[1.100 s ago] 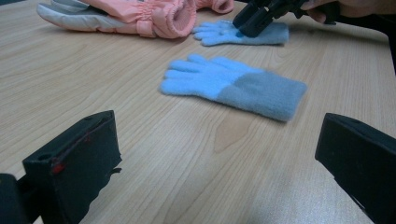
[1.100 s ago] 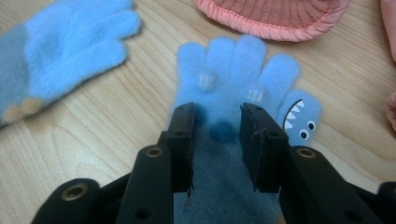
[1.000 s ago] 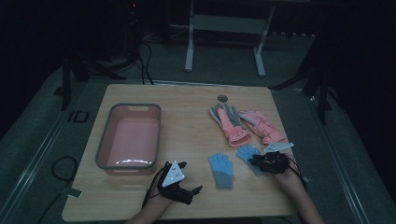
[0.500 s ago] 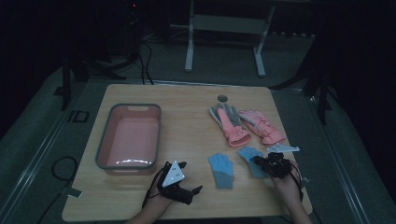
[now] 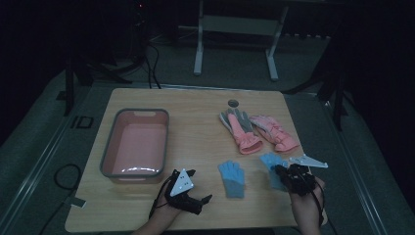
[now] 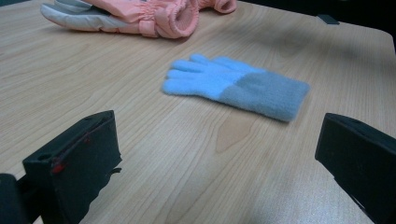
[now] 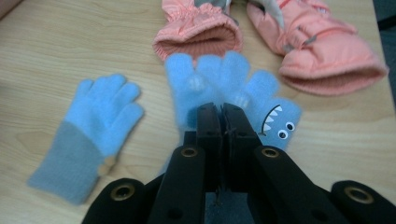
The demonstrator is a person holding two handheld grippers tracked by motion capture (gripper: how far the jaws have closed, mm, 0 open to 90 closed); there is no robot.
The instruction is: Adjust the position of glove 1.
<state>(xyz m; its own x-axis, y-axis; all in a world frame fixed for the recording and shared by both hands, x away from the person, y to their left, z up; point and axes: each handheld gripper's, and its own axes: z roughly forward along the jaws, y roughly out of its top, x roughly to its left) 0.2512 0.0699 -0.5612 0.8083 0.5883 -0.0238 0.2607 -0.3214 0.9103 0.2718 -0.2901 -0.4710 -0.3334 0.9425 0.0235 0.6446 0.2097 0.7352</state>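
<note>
Right gripper (image 7: 222, 109) clamped on blue shark-face glove (image 7: 224, 79), near right of counter (image 5: 195, 107); glove's cuff hidden under jaws. Left gripper (image 5: 193, 196) jaws wide apart, near edge. Second blue glove (image 5: 231, 177) flat between grippers. Pink ski gloves (image 5: 257, 131) farther back, cut off in both gripper views. High view dim.

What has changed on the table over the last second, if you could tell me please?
The right gripper has drawn back toward the person's edge, jaws shut on the blue glove with the face. The left gripper stays open near the front edge. The other blue glove, the pink gloves and the pink tub lie as before.
</note>
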